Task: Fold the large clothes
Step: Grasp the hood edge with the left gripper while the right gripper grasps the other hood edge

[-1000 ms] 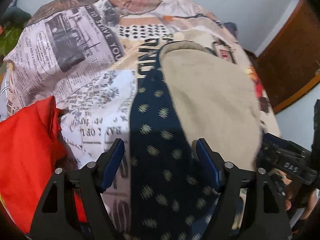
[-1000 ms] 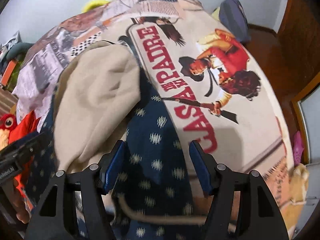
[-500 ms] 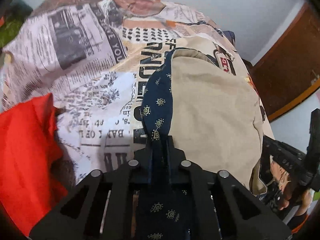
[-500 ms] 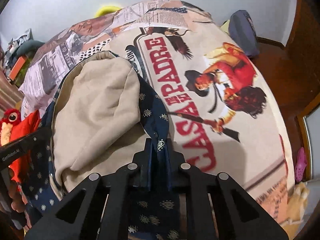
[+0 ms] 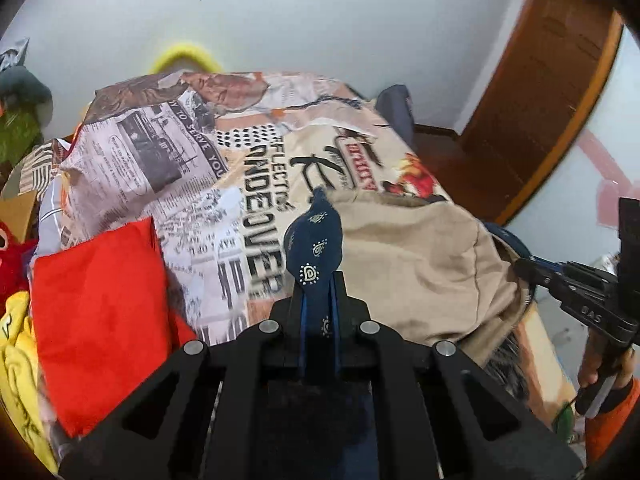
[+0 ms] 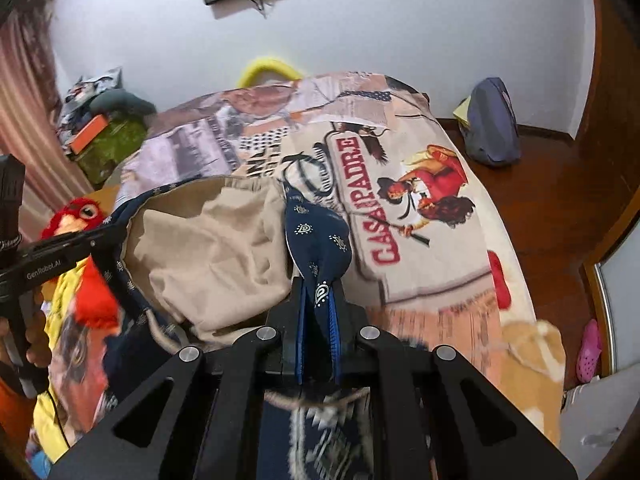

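A large garment, navy with small pale motifs outside and beige lining inside, hangs over the bed, lining up. My left gripper is shut on a navy edge of it. My right gripper is shut on another navy edge. The beige lining sags between the two grippers. The right gripper shows at the right edge of the left wrist view, and the left gripper at the left edge of the right wrist view.
The bed has a printed newspaper-and-poster cover. A red cloth, yellow cloth and a red plush toy lie at the left. A blue bag sits on the wooden floor by the wall.
Both grippers went from open around the navy fabric to shut on it, then lifted it. The garment has risen off the bed and more of the room shows.
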Available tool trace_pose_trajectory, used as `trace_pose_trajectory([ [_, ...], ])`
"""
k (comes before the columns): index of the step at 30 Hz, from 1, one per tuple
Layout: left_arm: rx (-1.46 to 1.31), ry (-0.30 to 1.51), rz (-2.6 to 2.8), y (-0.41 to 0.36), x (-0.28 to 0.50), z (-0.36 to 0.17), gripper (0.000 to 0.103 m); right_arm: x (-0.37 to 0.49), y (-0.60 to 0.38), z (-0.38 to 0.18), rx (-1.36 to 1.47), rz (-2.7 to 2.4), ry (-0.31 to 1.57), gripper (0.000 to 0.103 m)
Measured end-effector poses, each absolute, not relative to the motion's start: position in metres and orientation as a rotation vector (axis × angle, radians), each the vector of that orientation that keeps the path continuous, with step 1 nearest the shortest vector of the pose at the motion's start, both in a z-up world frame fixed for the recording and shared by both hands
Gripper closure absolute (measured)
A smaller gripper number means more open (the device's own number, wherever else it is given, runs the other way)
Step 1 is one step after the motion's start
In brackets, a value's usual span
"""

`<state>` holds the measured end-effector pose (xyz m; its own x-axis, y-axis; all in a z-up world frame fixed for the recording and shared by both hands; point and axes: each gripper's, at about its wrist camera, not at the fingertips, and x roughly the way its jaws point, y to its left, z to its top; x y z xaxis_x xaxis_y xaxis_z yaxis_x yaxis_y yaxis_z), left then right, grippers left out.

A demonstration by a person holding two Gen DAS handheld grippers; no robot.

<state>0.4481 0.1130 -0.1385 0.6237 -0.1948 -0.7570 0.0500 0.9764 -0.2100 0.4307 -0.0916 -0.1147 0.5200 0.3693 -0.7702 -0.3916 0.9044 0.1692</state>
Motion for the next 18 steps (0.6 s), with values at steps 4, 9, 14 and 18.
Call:
trace_pose_trajectory([
  [4, -0.167, 0.89, -0.174, 0.108, 0.401, -0.132, 0.095, 0.392, -0.094, -0.113, -0.064, 0.469, 0.914, 0.094],
  [9, -0.12, 0.936, -0.172, 0.102, 0.358, -0.15, 0.095, 0.359, -0.101, -0.122, -0.08, 0.475, 0.943, 0.094],
  [14, -0.118, 0.99, -0.166, 0.103, 0.331, -0.178, 0.095, 0.333, -0.11, -0.145, -0.069, 0.468, 1.01, 0.094],
  [18, -0.087, 1.054, -0.127, 0.102, 0.317, -0.211, 0.095, 0.317, -0.118, -0.169, -0.073, 0.449, 1.07, 0.094],
])
